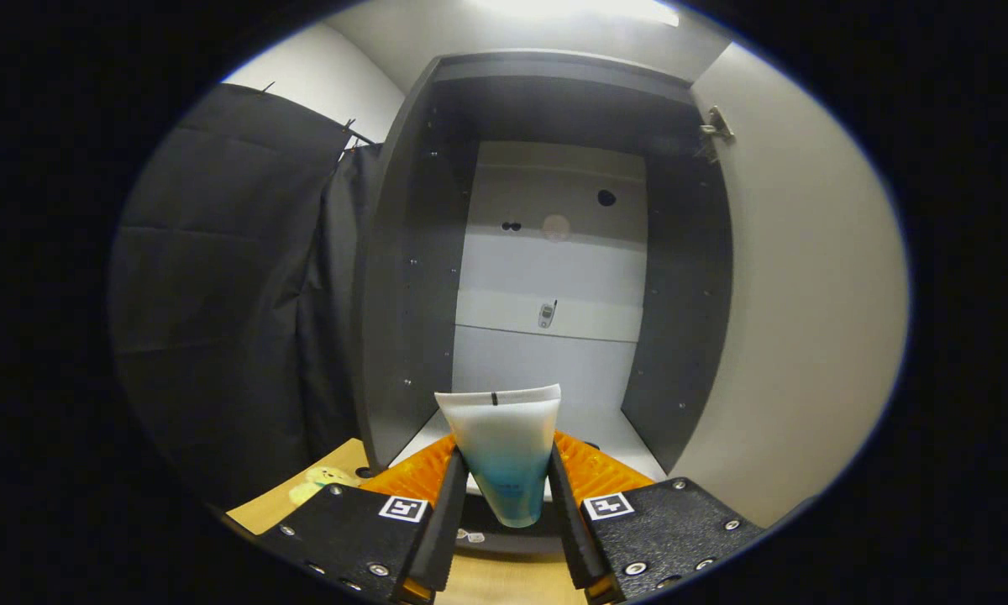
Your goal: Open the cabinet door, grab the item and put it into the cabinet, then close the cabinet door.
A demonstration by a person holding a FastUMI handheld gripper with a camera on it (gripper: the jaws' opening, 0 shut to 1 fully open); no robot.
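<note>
We have the gripper (504,496) clamped on a tube (504,449), both fingers (447,504) pressing its sides. The tube sits squarely between them, crimped flat end pointing up and away from us, narrower end pointing down toward the gripper body. Its upper part is white, fading to blue lower down. The wide crimped end sticks out above the fingertips; the blue part lies in the gap between the fingers.

Straight ahead of the tube we see the cabinet (546,252), open. Dark side walls, pale back panel with a few holes and a small metal fitting near its middle. The pale cabinet floor (613,428) shows just beyond the tube, to its right. We can't tell whether the tube is over the cabinet floor or short of it.

The cabinet door (806,319) is swung out on the right, pale inner face toward us, hinge (716,126) at its top corner.

Left of the cabinet hangs black cloth (227,294). Near left, beside the left finger, a wooden tabletop (302,504) with a small yellow plush toy (323,481) on it.
</note>
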